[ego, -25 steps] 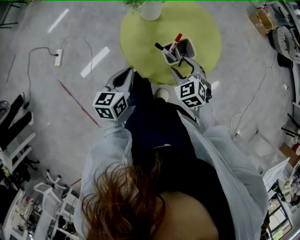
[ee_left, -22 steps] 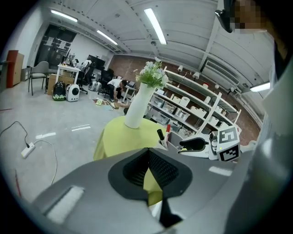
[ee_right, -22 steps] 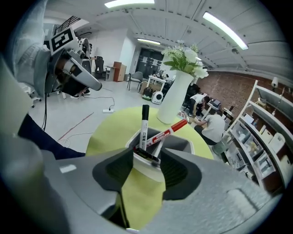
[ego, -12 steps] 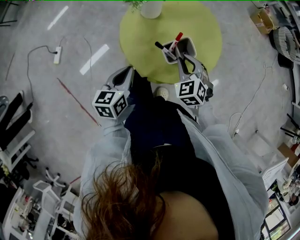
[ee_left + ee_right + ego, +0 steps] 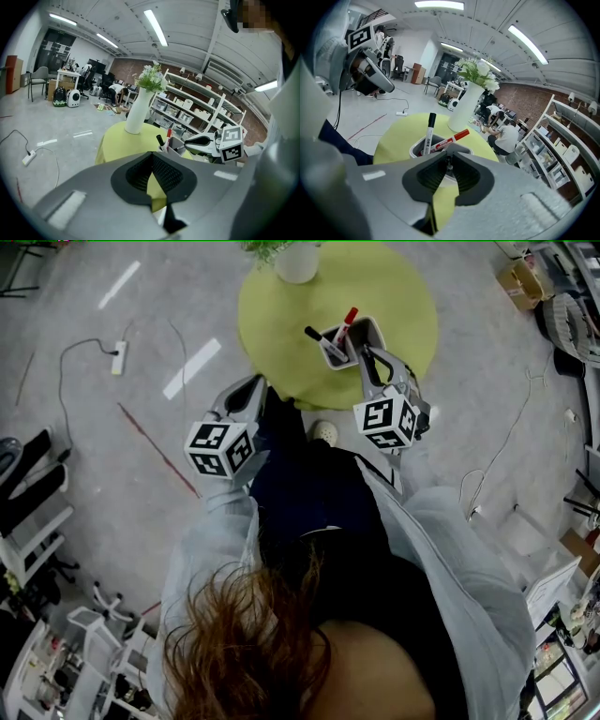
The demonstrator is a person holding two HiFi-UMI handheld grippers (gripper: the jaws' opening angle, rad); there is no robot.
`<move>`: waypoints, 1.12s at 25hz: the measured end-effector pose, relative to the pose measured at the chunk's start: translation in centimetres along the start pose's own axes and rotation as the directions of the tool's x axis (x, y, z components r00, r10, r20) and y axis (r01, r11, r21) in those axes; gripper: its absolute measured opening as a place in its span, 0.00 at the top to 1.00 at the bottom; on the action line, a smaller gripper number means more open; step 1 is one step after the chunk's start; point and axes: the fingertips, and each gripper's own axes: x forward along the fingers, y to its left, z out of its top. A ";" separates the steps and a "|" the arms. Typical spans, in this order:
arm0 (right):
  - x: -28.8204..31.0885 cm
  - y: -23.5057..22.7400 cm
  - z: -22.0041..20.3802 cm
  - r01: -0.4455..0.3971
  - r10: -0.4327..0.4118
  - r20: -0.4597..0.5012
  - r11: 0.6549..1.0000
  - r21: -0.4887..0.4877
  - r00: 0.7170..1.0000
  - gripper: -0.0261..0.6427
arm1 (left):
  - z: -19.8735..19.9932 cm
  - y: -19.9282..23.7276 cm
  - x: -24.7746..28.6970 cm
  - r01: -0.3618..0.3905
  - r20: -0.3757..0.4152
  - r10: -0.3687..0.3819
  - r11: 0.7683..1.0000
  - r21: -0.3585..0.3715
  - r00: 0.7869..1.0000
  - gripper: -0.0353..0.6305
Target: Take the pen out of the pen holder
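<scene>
A white pen holder [image 5: 377,330] stands on the round yellow-green table [image 5: 398,287]. A red-capped marker [image 5: 349,320] and a black-capped marker [image 5: 317,336] lean out of it. In the right gripper view the holder [image 5: 416,149] sits just past the jaws, with the red marker [image 5: 451,139] and black marker [image 5: 430,130] above them. My right gripper [image 5: 367,353] is at the holder's near rim. Its jaws are closing, and their tips pinch a thin dark pen [image 5: 449,162]. My left gripper [image 5: 260,386] hangs at the table's near edge, shut [image 5: 152,154] and holding nothing.
A white vase [image 5: 298,261] with greenery stands at the table's far side. A power strip [image 5: 117,354] with its cable and white tape marks [image 5: 190,367] lie on the floor to the left. Chairs stand at the far left and boxes at the top right.
The right gripper's jaws stood wide apart at the holder and have come together on a thin pen. That gripper shifted slightly toward the holder. The left gripper has not moved.
</scene>
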 end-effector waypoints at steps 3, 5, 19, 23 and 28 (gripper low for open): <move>-0.5 -0.4 0.4 -0.004 0.003 0.027 0.999 0.055 1.000 0.90 | 0.3 -0.5 -0.1 0.000 0.011 0.000 1.000 0.011 1.000 0.92; -0.8 -0.9 0.8 -0.006 0.001 0.046 0.995 0.098 0.999 0.90 | 0.5 -0.7 -0.3 -0.003 0.016 0.003 1.000 0.018 1.000 0.92; -4.7 -3.6 1.9 -0.048 -0.016 0.161 0.921 0.386 0.987 0.90 | 0.6 -2.9 -2.1 -0.021 0.062 0.019 0.999 0.036 0.998 0.92; -6.0 -4.1 2.5 -0.076 -0.023 0.209 0.887 0.456 0.978 0.90 | 0.7 -3.6 -2.7 -0.020 0.075 0.016 0.999 0.050 0.997 0.92; -8.1 -4.8 3.9 -0.142 -0.030 0.301 0.835 0.532 0.953 0.90 | 1.5 -5.2 -3.2 -0.003 0.098 -0.005 0.996 0.084 0.995 0.92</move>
